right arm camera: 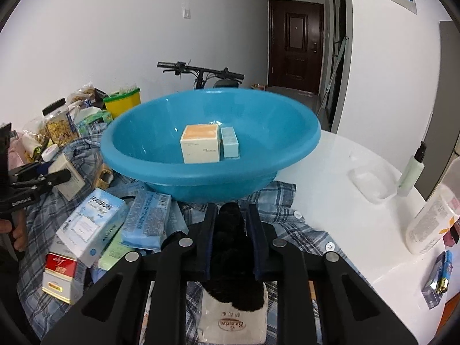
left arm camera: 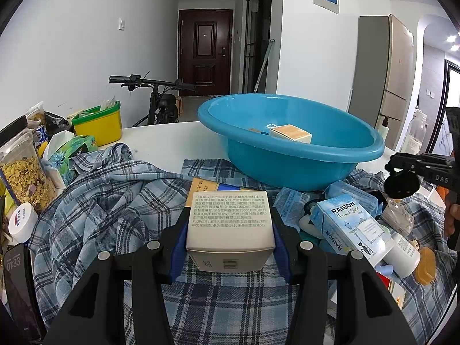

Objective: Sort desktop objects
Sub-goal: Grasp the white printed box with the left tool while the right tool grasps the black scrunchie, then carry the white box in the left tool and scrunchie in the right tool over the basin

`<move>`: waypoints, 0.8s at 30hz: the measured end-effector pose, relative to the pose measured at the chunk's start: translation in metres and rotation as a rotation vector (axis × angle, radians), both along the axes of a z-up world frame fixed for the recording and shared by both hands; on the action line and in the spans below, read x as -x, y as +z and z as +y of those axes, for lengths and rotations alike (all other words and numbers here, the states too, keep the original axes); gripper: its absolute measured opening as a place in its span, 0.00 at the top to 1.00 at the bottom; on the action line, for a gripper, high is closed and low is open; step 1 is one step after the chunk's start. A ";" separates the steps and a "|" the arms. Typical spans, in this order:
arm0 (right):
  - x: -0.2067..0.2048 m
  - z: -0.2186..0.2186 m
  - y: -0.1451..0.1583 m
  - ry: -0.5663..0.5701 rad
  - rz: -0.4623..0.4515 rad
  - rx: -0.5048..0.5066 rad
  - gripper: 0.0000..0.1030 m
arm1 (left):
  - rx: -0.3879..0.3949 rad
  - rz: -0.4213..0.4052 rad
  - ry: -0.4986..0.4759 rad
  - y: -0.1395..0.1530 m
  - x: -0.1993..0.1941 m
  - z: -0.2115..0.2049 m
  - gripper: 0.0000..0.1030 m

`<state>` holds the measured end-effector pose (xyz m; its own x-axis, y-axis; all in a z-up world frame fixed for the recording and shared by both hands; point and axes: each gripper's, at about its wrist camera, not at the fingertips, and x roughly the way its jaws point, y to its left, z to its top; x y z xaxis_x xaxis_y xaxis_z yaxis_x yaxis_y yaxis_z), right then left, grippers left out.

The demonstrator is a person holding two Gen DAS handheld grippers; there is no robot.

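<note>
Right view alone shows pale blue carton (right arm camera: pixel 230 142) beside cream box in blue plastic basin (right arm camera: pixel 287 143). My left claw (left arm camera: pixel 230 230) clamps white printed box (left arm camera: pixel 230 224); my right claw (right arm camera: pixel 231 241) pinches black fuzzy object (right arm camera: pixel 230 247).

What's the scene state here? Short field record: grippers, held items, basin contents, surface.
left gripper: shut on white box
right gripper: shut on black fuzzy item
blue basin: holds cream-orange box and pale blue box, side by side
surface: plaid cloth over white table
unsorted pile: RAISON carton, blue packet
</note>
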<state>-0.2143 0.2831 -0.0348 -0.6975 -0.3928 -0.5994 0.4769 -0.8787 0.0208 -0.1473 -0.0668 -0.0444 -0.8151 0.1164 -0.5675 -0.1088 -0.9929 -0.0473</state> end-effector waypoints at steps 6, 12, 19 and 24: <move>-0.007 0.002 0.023 0.006 0.041 0.010 0.82 | -0.003 0.003 -0.002 0.001 0.000 0.000 0.48; -0.010 -0.008 0.051 0.027 0.101 0.025 0.82 | -0.004 0.003 -0.001 0.001 0.000 0.000 0.48; 0.010 -0.037 0.071 0.060 0.136 0.066 0.82 | -0.006 0.003 -0.001 0.000 0.000 0.000 0.48; 0.030 -0.059 0.080 0.072 0.160 0.097 0.82 | -0.005 0.006 -0.002 0.000 -0.001 0.001 0.48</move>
